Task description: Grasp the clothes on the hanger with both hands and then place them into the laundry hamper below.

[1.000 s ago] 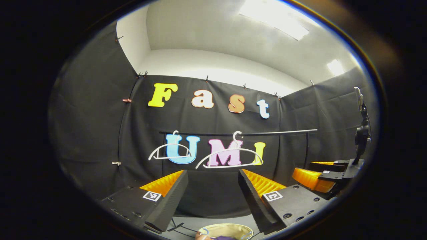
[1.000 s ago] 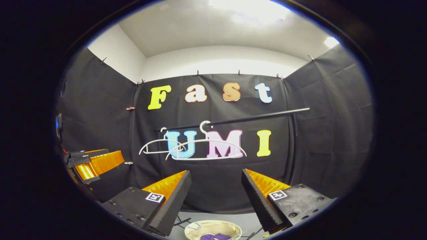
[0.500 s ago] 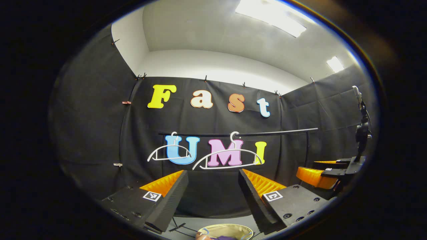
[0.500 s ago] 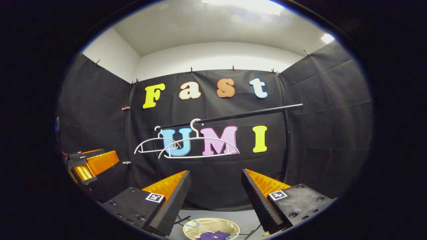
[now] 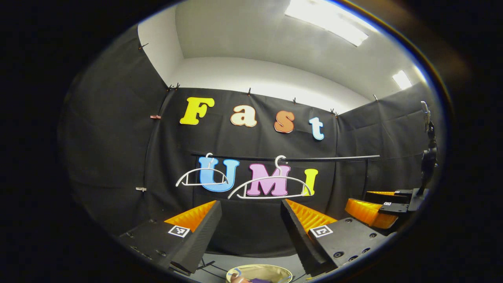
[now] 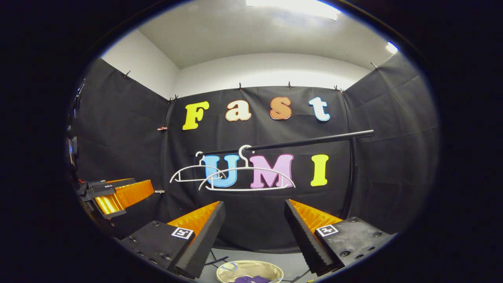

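Clothes (image 6: 248, 279) lie bunched in the laundry hamper (image 6: 224, 271) on the floor, below two bare hangers (image 6: 246, 179) on the rail (image 6: 306, 141). Left gripper (image 5: 251, 214) and right gripper (image 6: 254, 214) both hover spread and empty; judging the task done, withdraw steadily.
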